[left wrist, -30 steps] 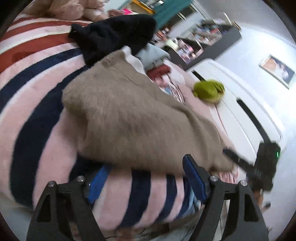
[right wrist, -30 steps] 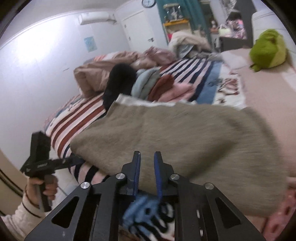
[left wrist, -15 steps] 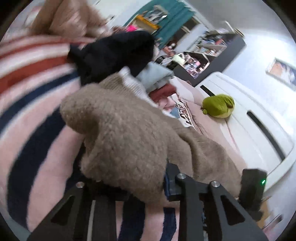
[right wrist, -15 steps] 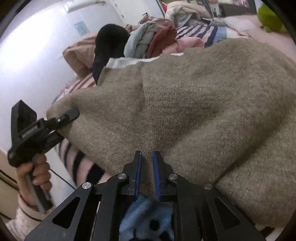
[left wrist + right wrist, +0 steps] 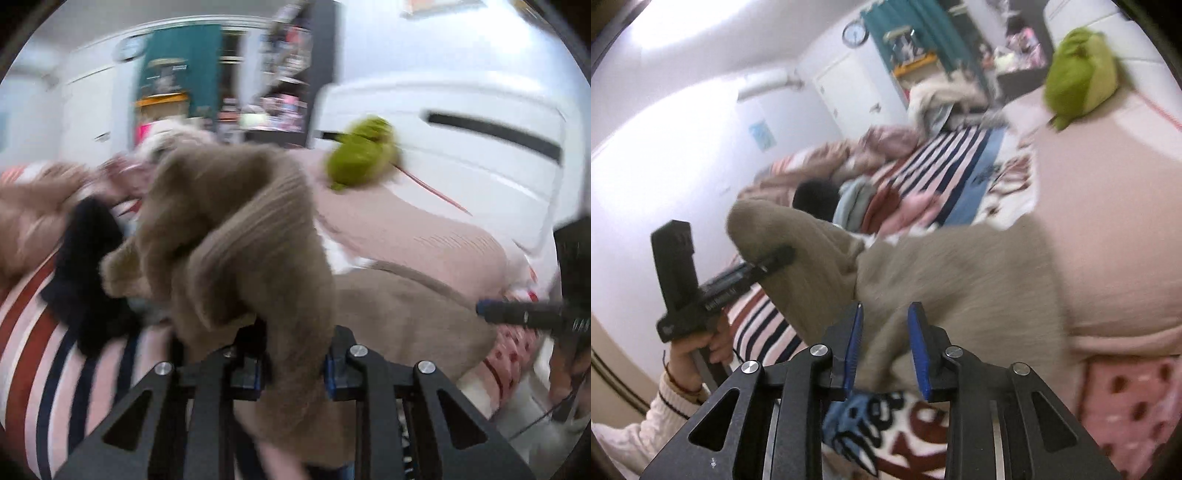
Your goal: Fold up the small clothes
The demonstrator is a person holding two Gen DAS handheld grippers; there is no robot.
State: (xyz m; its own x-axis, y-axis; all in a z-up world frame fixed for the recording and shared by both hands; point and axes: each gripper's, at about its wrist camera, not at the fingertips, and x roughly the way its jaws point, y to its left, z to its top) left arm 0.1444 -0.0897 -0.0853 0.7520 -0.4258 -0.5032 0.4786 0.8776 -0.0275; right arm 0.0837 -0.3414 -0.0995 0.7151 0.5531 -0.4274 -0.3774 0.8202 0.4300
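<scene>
Lifting: left gripper (image 5: 291,369) now pinches the taupe knitted sweater (image 5: 236,236), hem raised since earlier.
Releasing: right gripper (image 5: 886,347) jaws just opened, spread around the cloth; fold underway.

The left hand-held gripper (image 5: 291,365), gripped by a hand (image 5: 701,350) in a cream sleeve (image 5: 646,428), is clamped on a bunched fold of the tan sweater (image 5: 240,251) and raised, while the right hand-held gripper (image 5: 886,350) has just been opening, its blue pads (image 5: 854,347) parted around the sweater's edge.
</scene>
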